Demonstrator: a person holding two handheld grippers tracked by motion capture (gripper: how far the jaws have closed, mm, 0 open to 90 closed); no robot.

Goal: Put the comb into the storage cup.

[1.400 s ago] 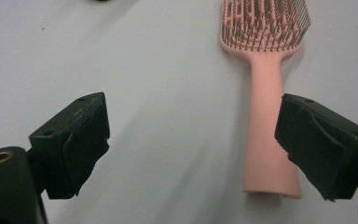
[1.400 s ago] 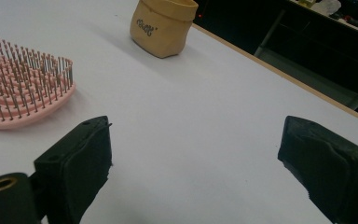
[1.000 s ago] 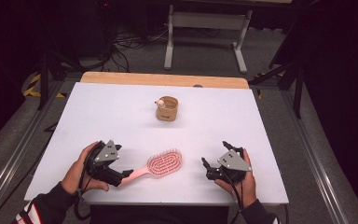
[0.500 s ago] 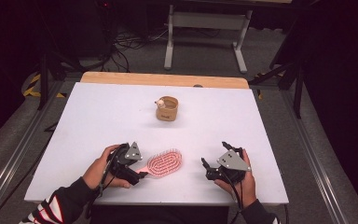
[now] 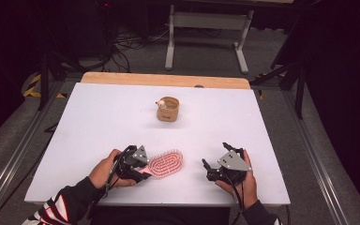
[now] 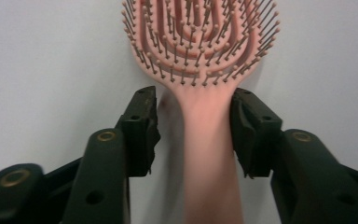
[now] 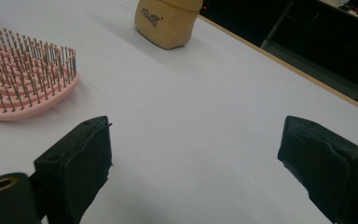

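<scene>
The left gripper [image 6: 193, 126] has jaws spread either side of the brush [image 6: 200, 56] handle, right pad touching; the right gripper [image 7: 193, 163], wide open, sits beside the brush; the cup [image 5: 168, 109], lettering unreadable, stands beyond.

Bare table [image 5: 98, 126] lay wide around the tan cup [image 5: 168, 109], which stood well apart. The pink hairbrush [image 5: 166, 163] lay between the grippers; open surface stretched past the right gripper [image 7: 193, 154].
</scene>
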